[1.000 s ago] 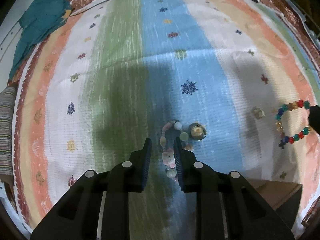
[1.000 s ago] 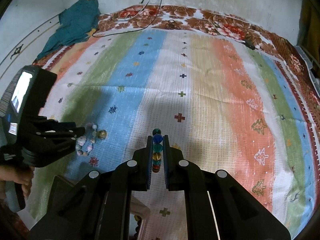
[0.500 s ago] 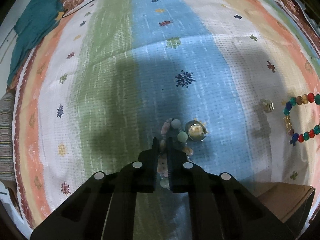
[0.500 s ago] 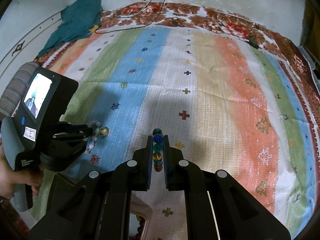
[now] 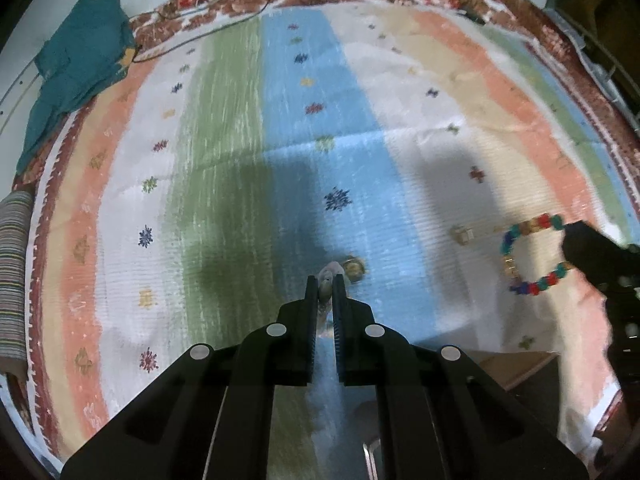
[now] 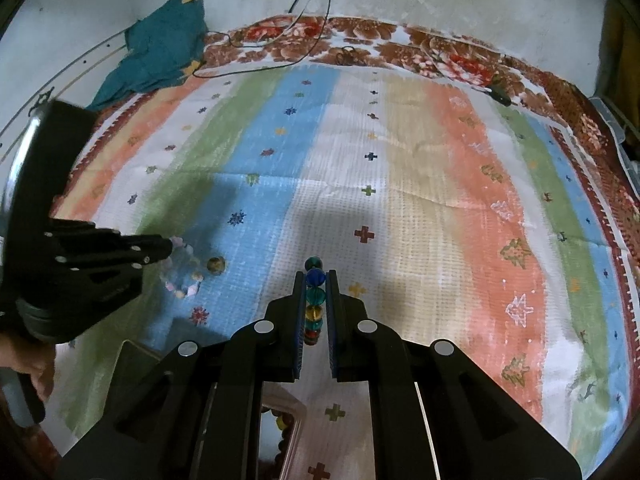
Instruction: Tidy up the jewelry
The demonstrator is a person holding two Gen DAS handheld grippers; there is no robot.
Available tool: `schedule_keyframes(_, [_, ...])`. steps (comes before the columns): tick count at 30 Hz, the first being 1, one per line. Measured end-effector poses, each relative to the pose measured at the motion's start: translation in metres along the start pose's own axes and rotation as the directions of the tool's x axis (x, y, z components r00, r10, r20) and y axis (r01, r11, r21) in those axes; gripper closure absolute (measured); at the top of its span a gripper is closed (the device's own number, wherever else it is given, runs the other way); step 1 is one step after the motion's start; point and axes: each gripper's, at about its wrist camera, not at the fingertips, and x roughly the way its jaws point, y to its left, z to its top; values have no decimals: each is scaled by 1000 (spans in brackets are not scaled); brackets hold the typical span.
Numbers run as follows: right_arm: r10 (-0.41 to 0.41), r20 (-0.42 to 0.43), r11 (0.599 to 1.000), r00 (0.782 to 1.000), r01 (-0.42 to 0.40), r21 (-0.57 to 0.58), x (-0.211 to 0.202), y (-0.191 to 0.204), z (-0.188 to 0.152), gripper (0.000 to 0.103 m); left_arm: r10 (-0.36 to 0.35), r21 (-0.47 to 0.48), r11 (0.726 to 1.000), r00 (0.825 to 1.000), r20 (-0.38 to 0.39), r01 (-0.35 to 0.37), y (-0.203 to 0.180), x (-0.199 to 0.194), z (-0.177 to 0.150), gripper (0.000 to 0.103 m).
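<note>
Pastel bracelet (image 6: 182, 276): a loop of pale pink and white beads at centre-left of the right wrist view, one end pinched, the rest hanging down toward the blue stripe — whether the lowest beads touch the cloth I cannot tell.
Colourful bracelet (image 5: 530, 254): a ring of red, teal, blue and amber beads at the right edge of the left wrist view; in the right wrist view its beads line up between the fingers at lower centre.
Left gripper (image 5: 326, 282): jaws clenched on a pale bead of the pastel bracelet, at lower centre of its own frame.
Right gripper (image 6: 315, 278): jaws closed on the colourful bracelet, the top beads poking out past the fingertips.
Ring (image 5: 354, 268): a small gold-toned round piece, lying on the blue stripe just beside the left gripper's tips.
Small charm (image 5: 462, 235): a pale gold bit on the cloth, between the ring and the colourful bracelet.
Box (image 6: 280, 424): a container at bottom centre of the right wrist view, with dark beads inside.
Striped cloth (image 6: 400, 184): covers the whole work surface.
Step in hand: both bracelets look gripped and lifted — the carry seems to be starting.
Next move: probably bring each bracelet over the box and release gently, minding the dangling loops.
</note>
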Motion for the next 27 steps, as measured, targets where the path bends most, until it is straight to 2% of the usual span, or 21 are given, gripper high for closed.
schedule_keyframes(6, [5,26,1000,1000,-5,-4,-14,3,-5,92,-48,-8,999,996,81,49,-7,-36,0,96])
schedule_keyframes(13, [21,67,1000,998,-20,-19,-35,11,-7,92,-108,6,994,980,170,108,-21,-79,-9,96])
schedule_keyframes(18, [33,73,999,997,-30,-40,-43,18,-10,92,-137,27,991,969,206,135,-28,-99,-19,96])
schedule_keyframes(27, [39,96,998,995,-33,-57,-58,27,-18,92,-158,56,987,961,226,149,-37,-114,-33,96])
